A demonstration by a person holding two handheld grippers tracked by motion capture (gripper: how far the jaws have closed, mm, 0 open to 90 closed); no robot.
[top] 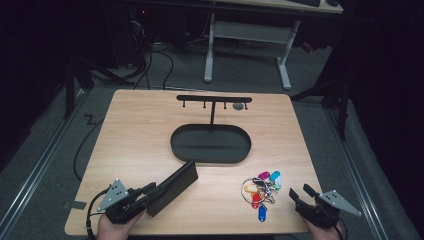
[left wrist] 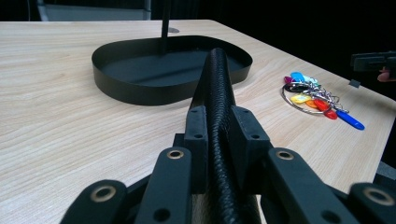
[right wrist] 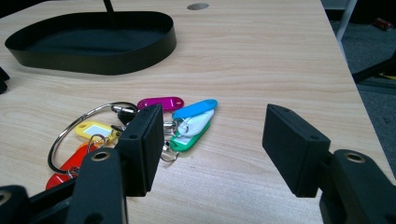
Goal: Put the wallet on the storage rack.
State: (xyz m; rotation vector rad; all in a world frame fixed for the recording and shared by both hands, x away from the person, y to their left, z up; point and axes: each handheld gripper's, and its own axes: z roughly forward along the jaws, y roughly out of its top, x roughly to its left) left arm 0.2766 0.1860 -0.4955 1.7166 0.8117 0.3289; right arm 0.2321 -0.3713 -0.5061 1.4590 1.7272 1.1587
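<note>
Holding: left gripper (top: 150,190) pinches flat black leather wallet (top: 172,188)
Tray: black oval metal tray (top: 210,144), nothing inside
Right gripper (top: 301,193): open, empty, beside colourful key tags (top: 261,189), near table (top: 140,130) edge

My left gripper (top: 150,192) sits at the lower left of the high view, jaws pointing toward the upper right and pressed against the sides of a flat black wallet (top: 172,187). My left hand (top: 116,227) enters from the bottom edge. My right gripper (top: 301,194) sits at the lower right, jaws spread apart, nothing between them, pointing toward the upper left.
</note>
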